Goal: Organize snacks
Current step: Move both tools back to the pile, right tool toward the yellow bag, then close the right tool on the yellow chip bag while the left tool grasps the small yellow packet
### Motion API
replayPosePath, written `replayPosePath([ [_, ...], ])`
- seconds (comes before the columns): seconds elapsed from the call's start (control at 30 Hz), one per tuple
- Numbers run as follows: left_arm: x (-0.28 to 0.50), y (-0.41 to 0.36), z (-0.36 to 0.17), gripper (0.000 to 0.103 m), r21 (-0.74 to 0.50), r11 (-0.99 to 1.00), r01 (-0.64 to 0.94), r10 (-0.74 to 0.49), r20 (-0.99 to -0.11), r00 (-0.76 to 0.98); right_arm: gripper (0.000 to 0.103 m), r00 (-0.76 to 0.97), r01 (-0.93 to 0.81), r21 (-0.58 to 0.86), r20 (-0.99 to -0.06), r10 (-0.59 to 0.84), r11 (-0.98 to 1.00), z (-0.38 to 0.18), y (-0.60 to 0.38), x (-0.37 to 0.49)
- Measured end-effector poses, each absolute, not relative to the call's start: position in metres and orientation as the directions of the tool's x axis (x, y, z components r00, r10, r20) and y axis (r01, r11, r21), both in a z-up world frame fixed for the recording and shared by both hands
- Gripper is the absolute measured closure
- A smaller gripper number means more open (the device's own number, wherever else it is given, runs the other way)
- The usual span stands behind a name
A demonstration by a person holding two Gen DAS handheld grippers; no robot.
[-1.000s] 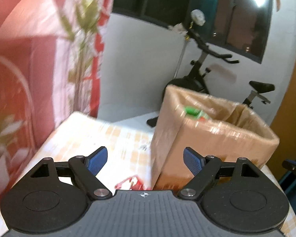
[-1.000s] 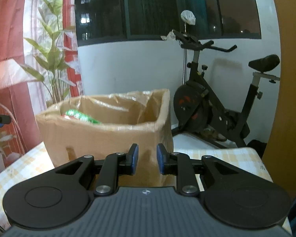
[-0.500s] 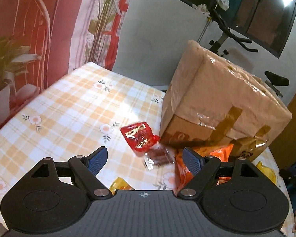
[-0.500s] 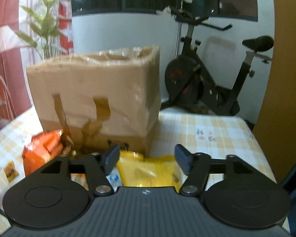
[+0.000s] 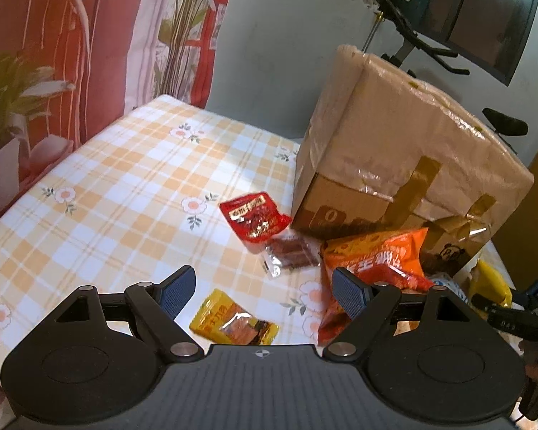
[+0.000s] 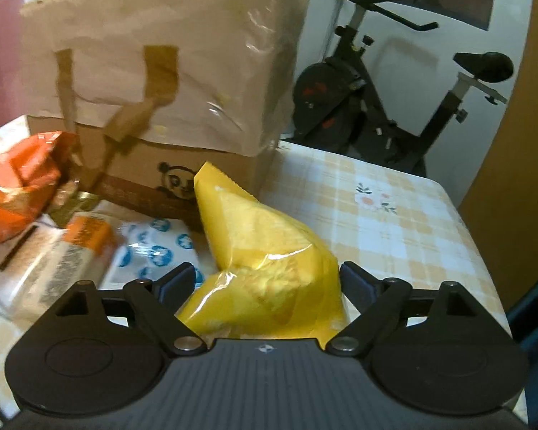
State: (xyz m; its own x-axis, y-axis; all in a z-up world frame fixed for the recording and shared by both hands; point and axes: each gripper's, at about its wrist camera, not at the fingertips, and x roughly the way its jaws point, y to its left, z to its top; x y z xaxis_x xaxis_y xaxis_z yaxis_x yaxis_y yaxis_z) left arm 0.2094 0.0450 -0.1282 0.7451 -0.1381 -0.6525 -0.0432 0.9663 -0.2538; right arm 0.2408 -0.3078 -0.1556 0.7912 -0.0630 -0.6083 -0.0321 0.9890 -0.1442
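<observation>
A taped cardboard box [image 5: 405,165] stands on the checked tablecloth; it also shows in the right wrist view [image 6: 168,82]. In front of it lie a red packet [image 5: 254,216], a clear packet of brown sticks [image 5: 290,254], an orange bag [image 5: 373,265] and a small yellow packet [image 5: 233,322]. My left gripper [image 5: 263,286] is open above the small yellow packet. My right gripper [image 6: 265,283] is open, its fingers on either side of a yellow bag [image 6: 265,258]. Left of that bag lie a white-and-blue packet [image 6: 157,251] and an orange-and-white pack [image 6: 57,261].
An exercise bike [image 6: 383,107] stands behind the table's far right edge. A red curtain and plants [image 5: 36,71] are at the left. The tablecloth [image 5: 107,186] stretches out to the left of the box. The table's right edge [image 6: 484,251] is near the yellow bag.
Both grippers came down from box-top height to the table. The right gripper opened from shut and moved in around the yellow bag. The left now looks down at the packets.
</observation>
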Motion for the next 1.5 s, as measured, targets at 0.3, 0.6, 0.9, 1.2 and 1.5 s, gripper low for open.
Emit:
replayPosePath([
  [0.3, 0.21, 0.044, -0.157, 0.025, -0.279, 0.956, -0.094, -0.148, -0.73, 0.667, 0.032, 0.848, 0.013, -0.132, -0.524, -0.081, 0.991, -0.163, -0.298, 0.209],
  [0.6, 0.218, 0.041, -0.174, 0.029, -0.307, 0.946, -0.108, -0.18, -0.769, 0.613, 0.032, 0.875, -0.008, -0.17, -0.478, -0.076, 0.985, -0.171, -0.278, 0.187],
  [0.9, 0.254, 0.037, -0.186, 0.031, -0.3, 0.95, -0.092, -0.201, -0.807, 0.555, 0.032, 0.879, -0.008, -0.173, -0.471, -0.076, 0.985, -0.174, -0.278, 0.185],
  [1.2, 0.261, 0.017, -0.185, 0.06, -0.141, 0.989, -0.038, -0.096, -0.823, 0.56, 0.032, 0.88, -0.01, -0.172, -0.47, -0.073, 0.985, -0.175, -0.279, 0.185],
  [1.5, 0.247, 0.02, -0.184, 0.068, -0.134, 0.99, -0.046, -0.081, -0.8, 0.594, 0.032, 0.879, -0.014, -0.172, -0.472, -0.07, 0.985, -0.175, -0.28, 0.185],
])
